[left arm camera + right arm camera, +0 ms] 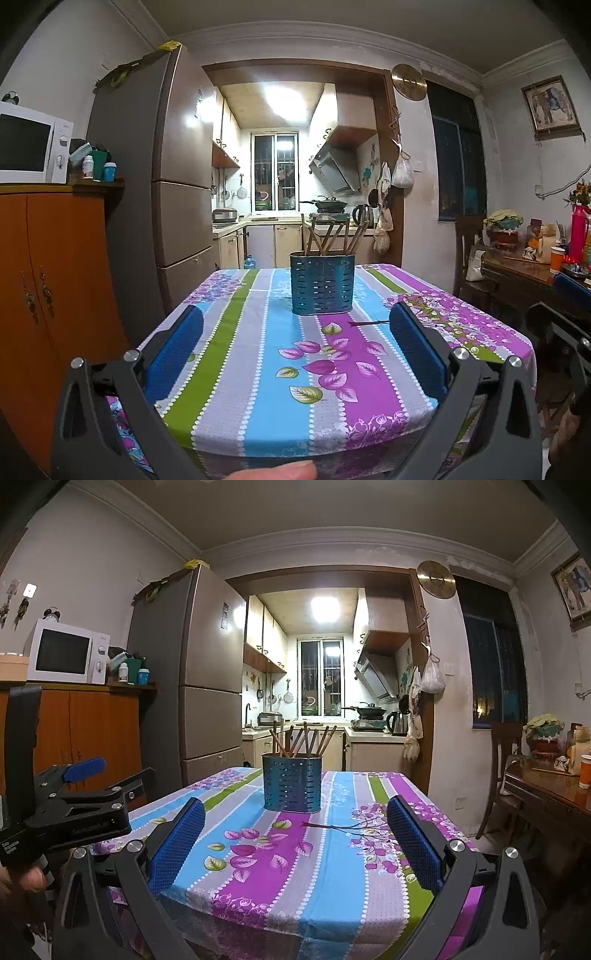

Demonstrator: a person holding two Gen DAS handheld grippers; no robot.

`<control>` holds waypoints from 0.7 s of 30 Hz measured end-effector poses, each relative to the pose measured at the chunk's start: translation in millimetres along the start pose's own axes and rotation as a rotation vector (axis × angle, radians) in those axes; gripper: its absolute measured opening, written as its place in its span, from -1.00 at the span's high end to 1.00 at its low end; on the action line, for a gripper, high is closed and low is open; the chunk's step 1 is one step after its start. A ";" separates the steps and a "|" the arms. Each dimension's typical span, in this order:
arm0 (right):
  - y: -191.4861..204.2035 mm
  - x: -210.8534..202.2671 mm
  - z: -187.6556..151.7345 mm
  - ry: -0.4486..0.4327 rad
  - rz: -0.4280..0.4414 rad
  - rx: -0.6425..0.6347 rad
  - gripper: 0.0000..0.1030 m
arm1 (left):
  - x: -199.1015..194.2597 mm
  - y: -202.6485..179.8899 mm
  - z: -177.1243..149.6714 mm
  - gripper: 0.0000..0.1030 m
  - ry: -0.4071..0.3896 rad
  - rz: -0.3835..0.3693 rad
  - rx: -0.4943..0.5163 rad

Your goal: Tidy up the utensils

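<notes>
One table [258, 387] fills the near part of both views, draped in a striped cloth of blue, green, grey and purple bands printed with purple leaves. On its far half stands one blue perforated holder [322, 282], upright, oval in outline. Brown chopsticks [327, 236] lean out of its top at varied angles; about eight sticks can be made out in the right wrist view, though overlap keeps the count uncertain. One lone chopstick [367, 324] lies flat on the cloth just near and right of the holder, apart from it, running left to right.

Two grippers hang over the near edge of the table, both holding nothing. The left gripper [295, 350] has its two blue pads [173, 354] spread wide, the holder showing between them farther off. The right gripper [295, 834] likewise has its two blue pads [177, 842] set far apart; the loose chopstick lies between and beyond them, closer to the right pad. In the right wrist view the left gripper appears at the left edge, gripped by a hand [22, 882].

Beyond the table, one grey refrigerator [173, 166] stands at far left, with one white microwave [31, 147] on one orange cabinet [55, 277] left of it.
</notes>
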State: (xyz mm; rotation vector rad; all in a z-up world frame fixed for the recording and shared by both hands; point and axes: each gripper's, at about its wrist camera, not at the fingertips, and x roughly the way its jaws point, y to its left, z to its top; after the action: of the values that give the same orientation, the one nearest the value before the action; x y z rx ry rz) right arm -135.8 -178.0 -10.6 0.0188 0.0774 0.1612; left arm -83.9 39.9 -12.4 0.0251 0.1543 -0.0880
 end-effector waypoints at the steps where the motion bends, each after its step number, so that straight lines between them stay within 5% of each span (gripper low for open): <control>1: 0.0 -0.1 0.0 0.000 0.001 0.001 -0.91 | -0.6 -0.3 0.2 -0.89 -0.003 0.000 0.001; 21: -0.5 2.4 -3.1 0.014 0.003 -0.006 -0.91 | -8.0 3.0 0.8 -0.89 -0.043 0.007 -0.008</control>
State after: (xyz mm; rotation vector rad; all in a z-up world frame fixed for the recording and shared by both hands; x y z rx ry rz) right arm -133.6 -178.0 -13.9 0.0118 0.0913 0.1648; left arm -91.4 43.6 -10.3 0.0160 0.1119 -0.0804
